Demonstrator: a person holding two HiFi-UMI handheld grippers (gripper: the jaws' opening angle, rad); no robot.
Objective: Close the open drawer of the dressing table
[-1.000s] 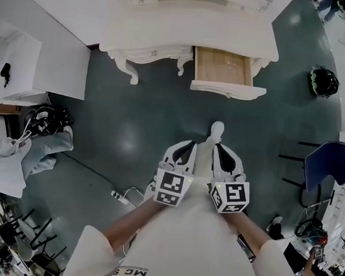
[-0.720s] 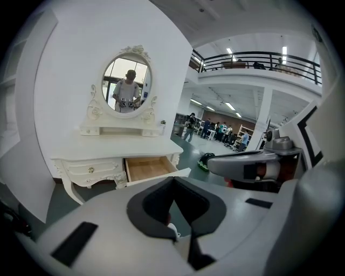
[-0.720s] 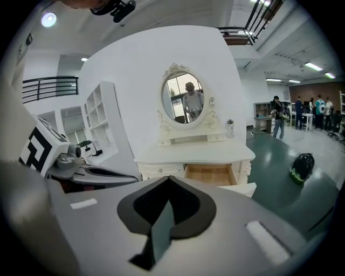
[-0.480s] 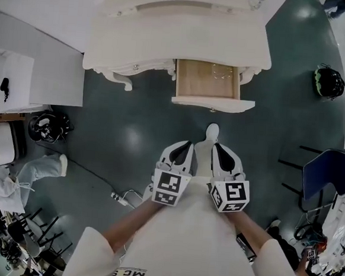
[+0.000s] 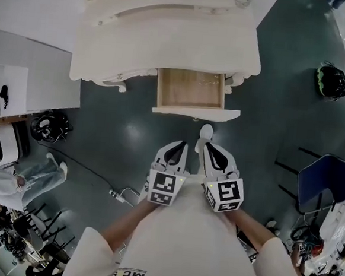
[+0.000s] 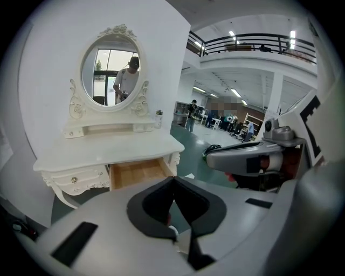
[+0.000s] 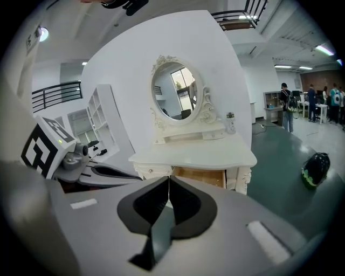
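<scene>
The white dressing table [image 5: 168, 39] stands at the top of the head view, and its wooden drawer [image 5: 191, 89] on the right side is pulled out, with the white drawer front [image 5: 196, 112] facing me. My left gripper [image 5: 181, 146] and right gripper [image 5: 210, 146] are held side by side just short of the drawer front, touching nothing. Both are shut and empty. In the left gripper view the jaw tips of the left gripper [image 6: 173, 179] meet below the drawer [image 6: 137, 173]. From the right gripper [image 7: 168, 179] the drawer [image 7: 202, 175] shows under the tabletop and oval mirror [image 7: 175, 97].
A black and green helmet [image 5: 332, 81] lies on the dark floor at the right, and a blue chair [image 5: 326, 182] stands nearer. White shelving [image 5: 22, 87], a black bag [image 5: 48, 124] and a floor cable [image 5: 120, 197] are at the left. My shoe [image 5: 206, 131] shows between the grippers.
The dressing table and its open drawer have come nearer and shifted left in the head view. Both grippers stayed side by side and shut.
</scene>
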